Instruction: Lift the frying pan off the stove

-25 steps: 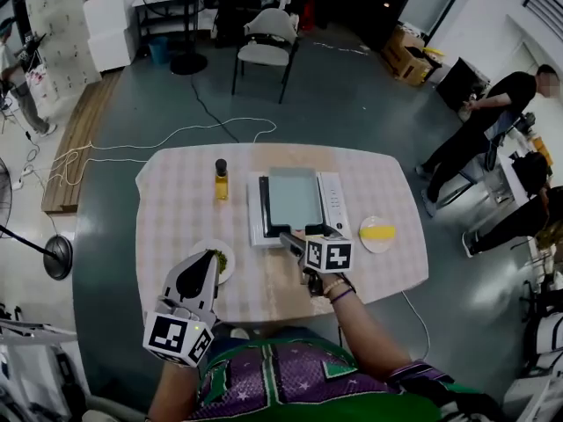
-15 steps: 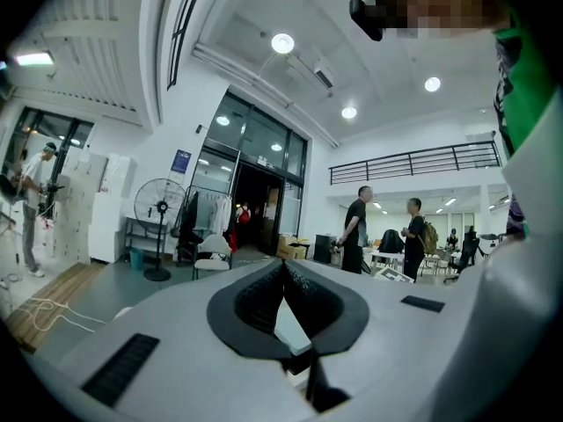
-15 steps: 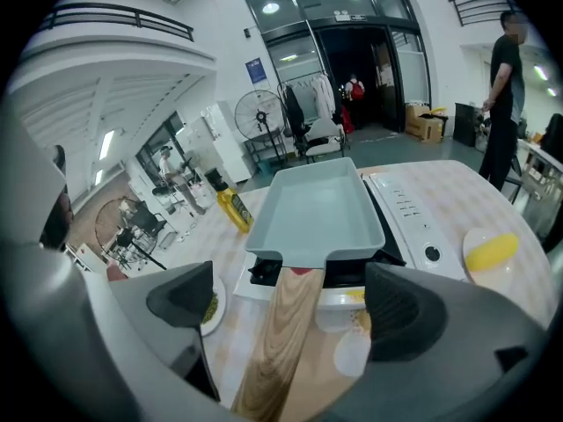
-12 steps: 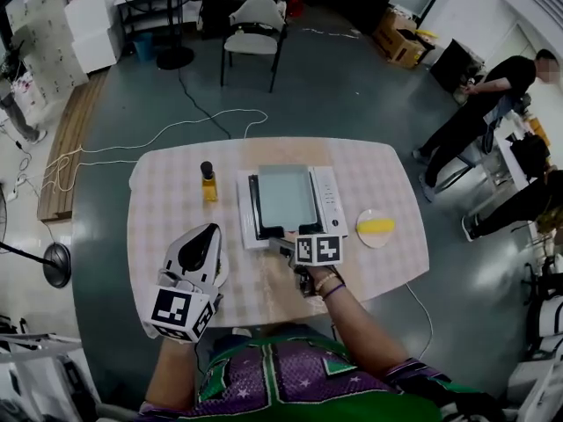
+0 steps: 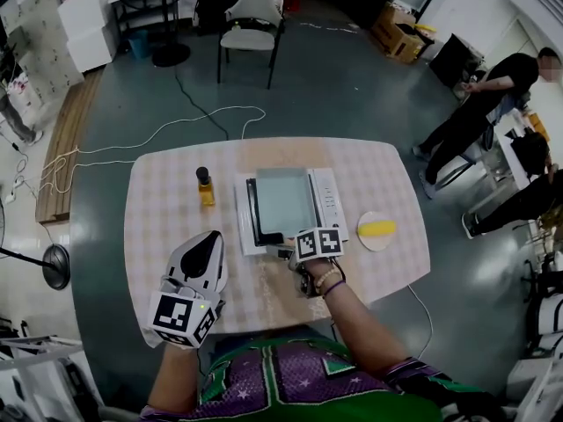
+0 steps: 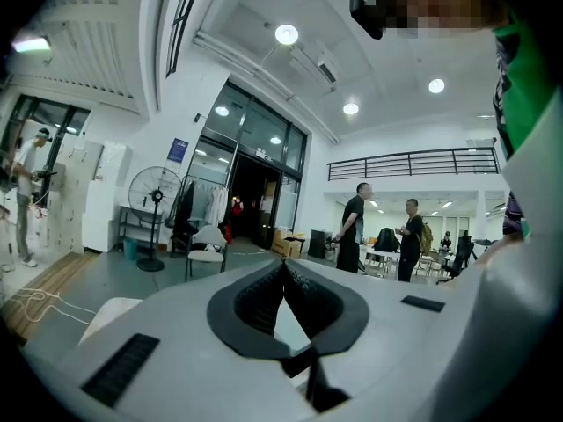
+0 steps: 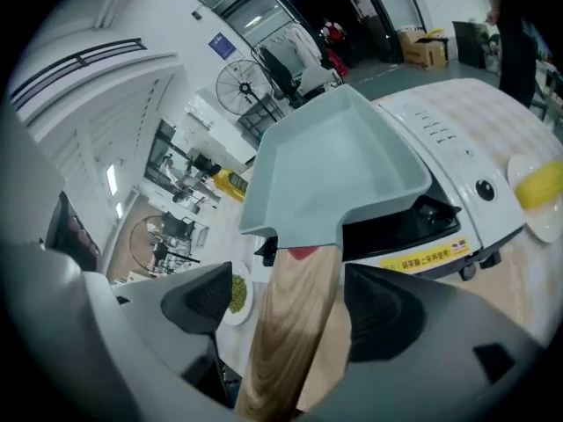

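Narrowed since before, closing right gripper (image 7: 280, 299) jaws round handle (image 7: 295, 275) of frying pan (image 7: 339, 161), pads not pressing; left gripper (image 6: 283, 266) jaws together.

From the head we look steeply down on the whole table (image 5: 167, 209) from well above; our left gripper view faces level across the room, sharing the far chair (image 6: 207, 246) with it; our right gripper view sits low and close, facing the pan (image 7: 339, 165) and stove (image 7: 457, 178), both shared too.
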A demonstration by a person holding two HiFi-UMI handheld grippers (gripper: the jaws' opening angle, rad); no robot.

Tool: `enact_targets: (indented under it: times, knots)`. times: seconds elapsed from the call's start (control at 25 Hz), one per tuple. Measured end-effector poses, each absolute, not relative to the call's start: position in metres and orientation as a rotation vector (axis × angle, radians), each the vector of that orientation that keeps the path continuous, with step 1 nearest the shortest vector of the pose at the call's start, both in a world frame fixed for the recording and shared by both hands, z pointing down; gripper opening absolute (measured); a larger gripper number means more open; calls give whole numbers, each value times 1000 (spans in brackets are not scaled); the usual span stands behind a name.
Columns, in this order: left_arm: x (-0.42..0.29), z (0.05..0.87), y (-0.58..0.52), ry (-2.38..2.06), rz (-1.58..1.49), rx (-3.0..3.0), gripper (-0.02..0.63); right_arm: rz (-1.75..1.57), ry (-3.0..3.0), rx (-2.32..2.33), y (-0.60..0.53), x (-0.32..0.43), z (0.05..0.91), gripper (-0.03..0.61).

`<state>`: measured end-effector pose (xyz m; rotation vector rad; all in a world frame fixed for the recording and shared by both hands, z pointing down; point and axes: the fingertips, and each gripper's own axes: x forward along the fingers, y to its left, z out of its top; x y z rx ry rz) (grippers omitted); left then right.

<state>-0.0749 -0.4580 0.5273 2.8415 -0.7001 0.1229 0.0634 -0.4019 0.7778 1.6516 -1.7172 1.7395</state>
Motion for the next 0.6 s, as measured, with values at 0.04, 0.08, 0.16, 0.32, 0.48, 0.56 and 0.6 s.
enact_targets:
  times: [0.04, 0.08, 0.16, 0.32, 0.48, 0.56, 0.6]
  knots:
    - [-74, 529, -459, -697, 120, 2837, 23, 1766, -1722, 1636, -402, 62, 780, 380]
    - [-74, 530, -459, -692, 117, 2833, 23, 1793, -1725, 1625, -403, 62, 782, 362]
    - [-73, 531, -459, -684, 117, 2823, 23, 1837, -1731, 1601, -405, 60, 785, 319]
    - [-75, 530, -460, -683, 121, 2808, 23, 1872, -1731, 1565, -409, 58, 791, 262]
    - [-78, 534, -462, -696, 118, 2799, 23, 1916, -1735, 1546, -407, 57, 796, 186]
    - [-80, 534, -464, -707, 115, 2794, 23, 1914, -1745, 1547, -408, 57, 797, 179]
    - [-81, 534, -464, -710, 114, 2793, 23, 1912, -1749, 1552, -409, 57, 797, 176]
